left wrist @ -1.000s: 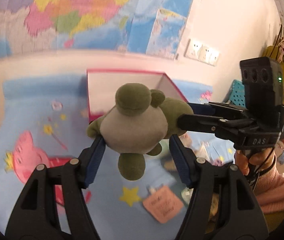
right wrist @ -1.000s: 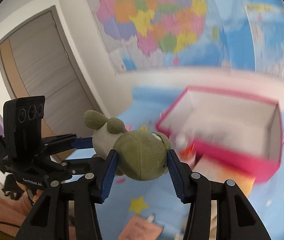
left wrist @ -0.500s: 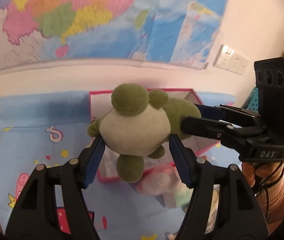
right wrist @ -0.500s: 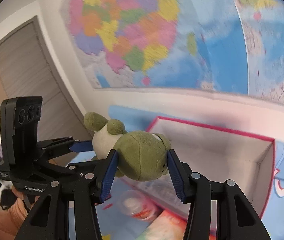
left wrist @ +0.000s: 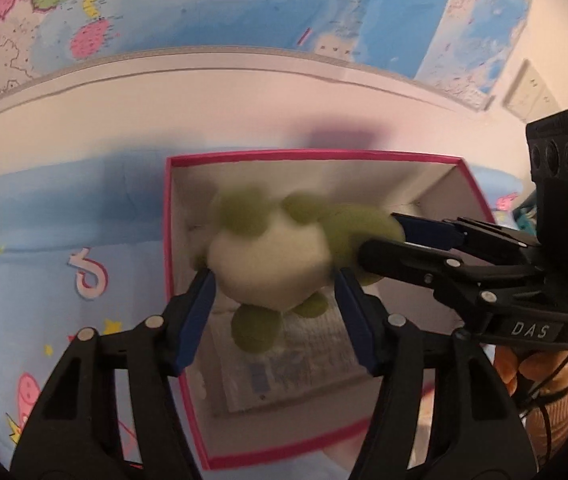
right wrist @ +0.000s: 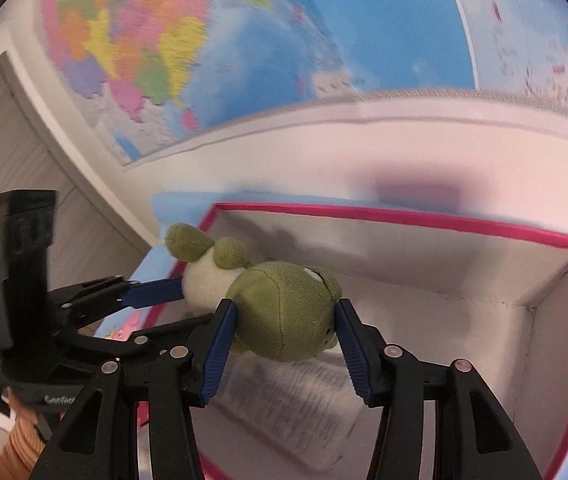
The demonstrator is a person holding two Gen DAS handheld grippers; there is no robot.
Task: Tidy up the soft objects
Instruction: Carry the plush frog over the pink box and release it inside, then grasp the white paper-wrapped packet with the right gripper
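Observation:
A green and cream plush toy point(left wrist: 272, 256) hangs between both grippers over the open pink box point(left wrist: 168, 248). My left gripper point(left wrist: 274, 300) is shut on its cream belly. My right gripper point(right wrist: 284, 320) is shut on its green head point(right wrist: 284, 312). The right gripper also shows in the left wrist view point(left wrist: 387, 236), coming in from the right. The left gripper shows in the right wrist view point(right wrist: 172, 300), from the left. The pink box point(right wrist: 403, 218) has white inner walls and printed paper on its floor.
The box stands on a light blue play mat point(left wrist: 64, 240) with cartoon prints, against a white wall with a world map point(right wrist: 244, 40). A grey door point(right wrist: 4, 140) is at the left. Wall sockets point(left wrist: 527, 88) are at the right.
Both grippers have carried the plush forward, from above the mat to over the inside of the pink box. Both stay shut on the toy.

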